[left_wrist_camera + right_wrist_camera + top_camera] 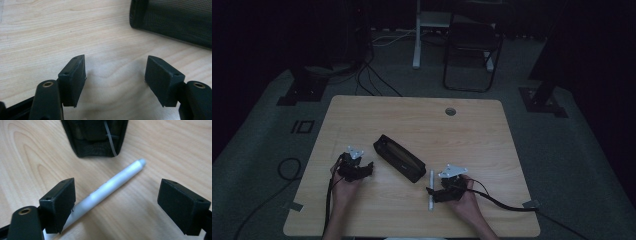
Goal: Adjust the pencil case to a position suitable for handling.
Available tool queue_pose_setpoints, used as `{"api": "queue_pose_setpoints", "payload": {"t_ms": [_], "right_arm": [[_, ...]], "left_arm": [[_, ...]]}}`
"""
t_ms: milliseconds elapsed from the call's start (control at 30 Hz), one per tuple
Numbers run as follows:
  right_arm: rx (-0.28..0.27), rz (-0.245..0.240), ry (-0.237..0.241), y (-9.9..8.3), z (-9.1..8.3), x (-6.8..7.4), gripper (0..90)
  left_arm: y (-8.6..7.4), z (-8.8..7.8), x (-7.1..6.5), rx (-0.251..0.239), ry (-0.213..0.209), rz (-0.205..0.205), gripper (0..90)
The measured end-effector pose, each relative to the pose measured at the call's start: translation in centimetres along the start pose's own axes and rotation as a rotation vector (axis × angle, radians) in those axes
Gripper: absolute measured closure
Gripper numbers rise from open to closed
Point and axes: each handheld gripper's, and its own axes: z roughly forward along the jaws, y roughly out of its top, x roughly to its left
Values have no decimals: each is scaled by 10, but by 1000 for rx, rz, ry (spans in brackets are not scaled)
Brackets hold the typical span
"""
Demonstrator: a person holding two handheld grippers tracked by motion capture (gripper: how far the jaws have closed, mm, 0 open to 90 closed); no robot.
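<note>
A black mesh pencil case (399,158) lies slantwise in the middle of the wooden table (412,120). A white pen (430,190) rests on the table by the case's near end. My right gripper (434,194) is open, and in the right gripper view (117,202) the pen (110,185) lies on the wood between the jaws, its lower end by the left jaw, with the case (95,137) just ahead. My left gripper (368,169) is at the case's left; in the left gripper view (115,75) it stands open over bare wood, the case (175,20) at the upper right.
A round cable hole (450,111) sits near the table's far edge. Beyond the table stand a dark chair (469,45) and a white post (417,35). Cables (507,204) trail from the grippers across the table and floor.
</note>
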Motion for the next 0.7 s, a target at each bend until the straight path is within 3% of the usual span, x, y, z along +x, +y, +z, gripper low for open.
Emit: {"api": "queue_pose_setpoints", "payload": {"t_ms": [300,433,700], "right_arm": [[-24,20,4,1,0,7,150],[-6,26,3,0,5,7,152],[14,23,1,-1,10,5,163]], "left_arm": [[-8,-8,-9,6,-23,2,314],[-9,-7,-5,0,-44,-20,309],[-11,-6,-5,-13,-44,-20,303]]}}
